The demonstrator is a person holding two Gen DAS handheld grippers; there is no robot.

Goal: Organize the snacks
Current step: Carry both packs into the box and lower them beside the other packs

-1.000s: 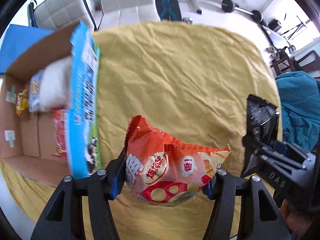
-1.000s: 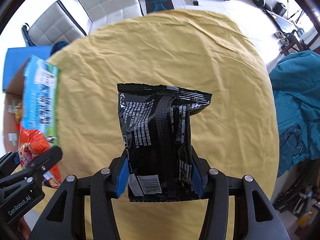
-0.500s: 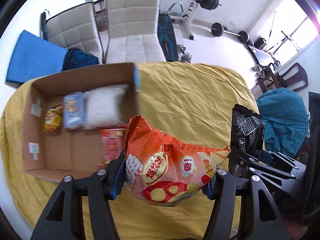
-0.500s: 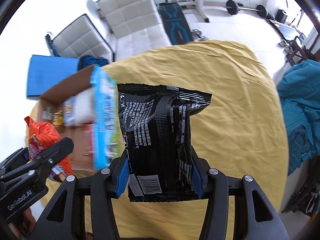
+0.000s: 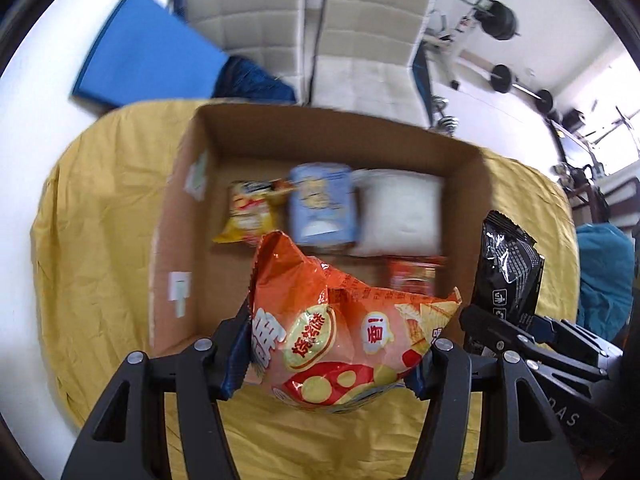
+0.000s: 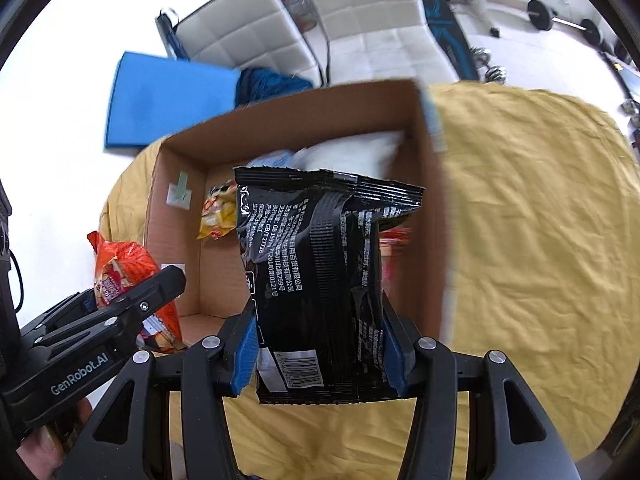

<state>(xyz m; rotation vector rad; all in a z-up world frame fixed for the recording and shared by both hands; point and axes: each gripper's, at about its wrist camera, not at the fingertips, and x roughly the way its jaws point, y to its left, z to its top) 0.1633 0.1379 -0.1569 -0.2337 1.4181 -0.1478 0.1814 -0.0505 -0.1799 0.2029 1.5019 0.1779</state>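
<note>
Snacks are held in both grippers: a puffy orange foil chip bag [image 5: 344,332] is clamped at its lower part between the blue pads of the left gripper [image 5: 332,356], and a flat black foil packet with white print [image 6: 320,280] is clamped by its lower edges in the right gripper [image 6: 320,356]. Each bag is gripped near its bottom, so that the larger part hangs free ahead of the fingers and can be lowered first.

Both bags are seen above the open brown cardboard box [image 5: 192,216], which is placed on a wrinkled yellow cloth [image 6: 520,240] covering the table. Inside the box, a small yellow snack bag [image 5: 248,216], a pale blue packet [image 5: 322,208] and a white soft pack [image 5: 400,208] are laid in a row at the far wall, with a red packet [image 5: 412,276] nearer. The row is probably kept against one wall so that room is left. A bare part of the floor is visible at the near left, and it is judged that the orange bag is meant for it.

White padded chairs [image 5: 360,40] and a blue mat [image 5: 148,52] are seen beyond the table.
</note>
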